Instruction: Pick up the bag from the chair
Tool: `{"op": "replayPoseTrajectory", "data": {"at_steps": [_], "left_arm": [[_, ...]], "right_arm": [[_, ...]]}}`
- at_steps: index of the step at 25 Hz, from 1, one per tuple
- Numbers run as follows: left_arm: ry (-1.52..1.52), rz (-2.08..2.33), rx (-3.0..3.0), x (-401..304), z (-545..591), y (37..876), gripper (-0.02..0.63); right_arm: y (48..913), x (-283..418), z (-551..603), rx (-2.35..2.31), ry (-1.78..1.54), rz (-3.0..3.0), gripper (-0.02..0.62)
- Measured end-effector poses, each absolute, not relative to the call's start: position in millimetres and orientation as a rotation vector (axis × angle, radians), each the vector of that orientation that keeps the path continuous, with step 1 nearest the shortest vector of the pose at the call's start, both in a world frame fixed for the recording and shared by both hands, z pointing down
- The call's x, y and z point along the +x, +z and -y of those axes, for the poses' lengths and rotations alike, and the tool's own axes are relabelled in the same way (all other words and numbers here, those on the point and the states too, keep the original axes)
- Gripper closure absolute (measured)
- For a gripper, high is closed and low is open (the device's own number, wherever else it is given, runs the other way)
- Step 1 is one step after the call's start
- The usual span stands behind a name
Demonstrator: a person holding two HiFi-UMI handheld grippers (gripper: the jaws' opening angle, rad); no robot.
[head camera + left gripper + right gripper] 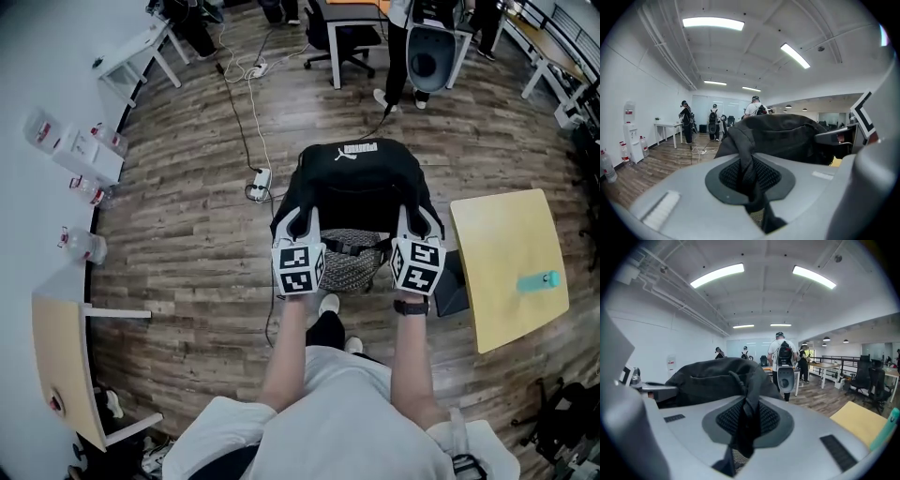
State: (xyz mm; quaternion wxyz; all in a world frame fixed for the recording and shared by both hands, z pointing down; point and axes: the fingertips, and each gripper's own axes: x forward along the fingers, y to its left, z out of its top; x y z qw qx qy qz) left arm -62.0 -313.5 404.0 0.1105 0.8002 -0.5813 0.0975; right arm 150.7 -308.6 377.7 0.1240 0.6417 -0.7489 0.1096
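Observation:
A black bag [361, 178] lies on a chair whose patterned grey seat [352, 270] shows below it, in the middle of the head view. My left gripper [298, 227] is at the bag's left edge and my right gripper [416, 225] at its right edge. In the left gripper view, the left gripper [749, 177] is shut on a black strap of the bag [787, 136]. The right gripper view shows the right gripper [747, 420] shut on another fold or strap of the bag [712, 376]. Most of the chair is hidden under the bag.
A yellow table [511, 267] with a teal object [541, 280] stands close on the right. A power strip [259, 183] and its cable lie on the wooden floor to the left. An office chair [342, 37] and a person [427, 47] are beyond the bag.

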Motion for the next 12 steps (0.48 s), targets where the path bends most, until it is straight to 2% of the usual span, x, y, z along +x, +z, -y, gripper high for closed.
{"op": "replayPoseTrajectory", "data": {"at_steps": [12], "left_arm": [[0.143, 1.841, 2.486, -60, 251, 304, 0.565]], "right_arm": [[280, 156, 248, 1.902, 0.121, 2.362, 0.538]]}}
